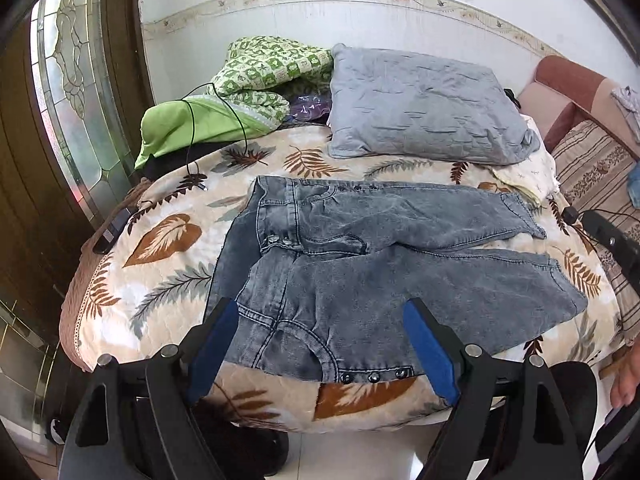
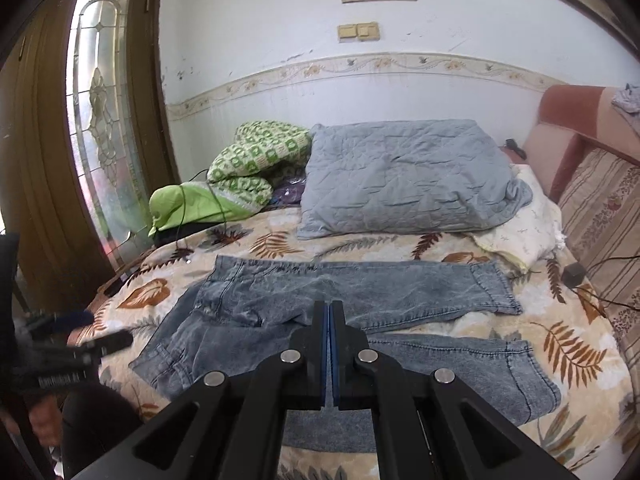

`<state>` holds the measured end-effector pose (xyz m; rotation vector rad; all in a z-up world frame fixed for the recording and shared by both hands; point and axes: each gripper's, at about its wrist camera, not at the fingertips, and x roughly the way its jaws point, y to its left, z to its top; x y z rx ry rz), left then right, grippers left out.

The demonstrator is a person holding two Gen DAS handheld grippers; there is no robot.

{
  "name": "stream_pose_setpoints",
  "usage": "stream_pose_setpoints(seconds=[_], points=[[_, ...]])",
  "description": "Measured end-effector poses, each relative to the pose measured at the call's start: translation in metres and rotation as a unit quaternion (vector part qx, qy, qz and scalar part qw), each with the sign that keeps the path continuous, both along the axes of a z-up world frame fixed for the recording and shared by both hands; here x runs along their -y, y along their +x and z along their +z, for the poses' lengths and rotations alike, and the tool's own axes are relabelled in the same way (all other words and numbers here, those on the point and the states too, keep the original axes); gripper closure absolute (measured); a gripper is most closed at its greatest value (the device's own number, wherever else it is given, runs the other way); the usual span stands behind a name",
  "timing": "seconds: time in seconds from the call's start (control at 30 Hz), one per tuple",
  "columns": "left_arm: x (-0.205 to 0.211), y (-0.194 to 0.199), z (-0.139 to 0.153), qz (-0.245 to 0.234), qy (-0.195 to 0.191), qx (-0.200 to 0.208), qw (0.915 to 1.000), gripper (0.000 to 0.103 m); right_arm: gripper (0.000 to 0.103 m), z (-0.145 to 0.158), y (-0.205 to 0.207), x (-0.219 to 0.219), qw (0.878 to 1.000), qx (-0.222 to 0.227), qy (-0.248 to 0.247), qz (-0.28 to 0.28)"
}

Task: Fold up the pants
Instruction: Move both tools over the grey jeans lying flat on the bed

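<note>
1. The jaws of the left gripper (image 1: 320,308) stand spread wide with nothing pinched between them; the blue pads (image 1: 430,354) hang over the near hip of the pants (image 1: 360,256), apart from the cloth as far as I can tell.
2. The jaws of the right gripper (image 2: 329,308) are pressed together, blue pad against blue pad, with no cloth caught in them.
3. The pants, faded grey-blue denim, lie flat on the bed (image 1: 160,236), straight ahead of and beneath both sets of jaws. The waistband sits ahead and left of the left jaws, and the two legs run off to the right, one beyond the other.
4. Between the spread left jaws I see a front pocket seam and, nearest the bed's edge, a row of dark studs (image 1: 374,376).
5. Past the tips of the closed right jaws lies the crotch, where the legs part; the nearer leg passes under that gripper and to its right.
6. Well beyond the jaws, behind the pants, a grey-blue pillow (image 1: 424,112) rests near the wall, with a green patterned quilt (image 1: 256,76) to its left and a black cable (image 1: 236,120) trailing over it.
7. To the left of the right jaws, the other gripper shows blurred, held by a person's hand (image 2: 44,420).
</note>
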<state>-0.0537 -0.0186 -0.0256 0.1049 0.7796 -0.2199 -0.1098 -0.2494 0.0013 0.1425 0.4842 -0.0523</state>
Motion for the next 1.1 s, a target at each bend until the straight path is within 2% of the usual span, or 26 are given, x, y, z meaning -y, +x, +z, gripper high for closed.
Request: stream_pose_setpoints(seconds=[0.13,0.27,0.47,0.67,0.77,0.83,0.87,0.9,0.93,0.97,1.0,1.07,1.1], points=[[-0.001,-0.002,0.008,0.003,-0.003,0.014,0.9999,0.018,0.101,0.004,0.003,0.002,1.0,-0.006,-0.013,-0.013],[-0.001,-0.002,0.014,0.002,0.001,0.019,0.9998,0.018,0.101,0.007,0.003,-0.002,0.998,-0.006,-0.057,-0.033],[0.003,-0.003,0.013,-0.003,0.009,0.02,0.9997,0.018,0.101,0.015,0.001,0.002,0.995,0.006,-0.073,-0.061],[0.006,-0.004,0.014,-0.008,0.012,0.024,0.9996,0.018,0.101,0.02,0.006,0.007,0.993,-0.002,-0.088,-0.082],[0.006,-0.006,0.016,-0.01,0.013,0.028,0.9995,0.018,0.101,0.021,0.006,0.012,0.995,-0.003,-0.066,-0.078],[0.005,-0.008,0.017,-0.01,0.013,0.033,0.9993,0.018,0.101,0.027,-0.006,0.02,0.998,0.039,-0.006,-0.052],[0.004,-0.008,0.018,-0.009,0.012,0.034,0.9993,0.018,0.1,0.029,-0.013,0.028,0.996,0.068,0.041,-0.026],[0.004,-0.008,0.019,-0.008,0.01,0.032,0.9994,0.018,0.092,0.03,-0.019,0.034,0.993,0.09,0.08,0.0],[0.003,-0.008,0.018,-0.008,0.008,0.03,0.9995,0.018,0.079,0.028,-0.02,0.041,0.988,0.099,0.119,0.027],[0.003,-0.01,0.019,-0.009,0.006,0.028,0.9995,0.018,0.02,0.025,-0.018,0.048,0.982,0.094,0.153,0.05],[0.004,-0.013,0.019,-0.01,0.004,0.029,0.9995,0.018,0.0,0.02,-0.016,0.054,0.975,0.088,0.192,0.073],[0.004,-0.02,0.019,-0.016,0.0,0.032,0.9994,0.018,0.0,0.011,-0.018,0.062,0.96,0.102,0.246,0.089],[0.006,-0.026,0.019,-0.024,0.0,0.035,0.9991,0.018,0.0,0.009,-0.019,0.064,0.959,0.102,0.251,0.084]])
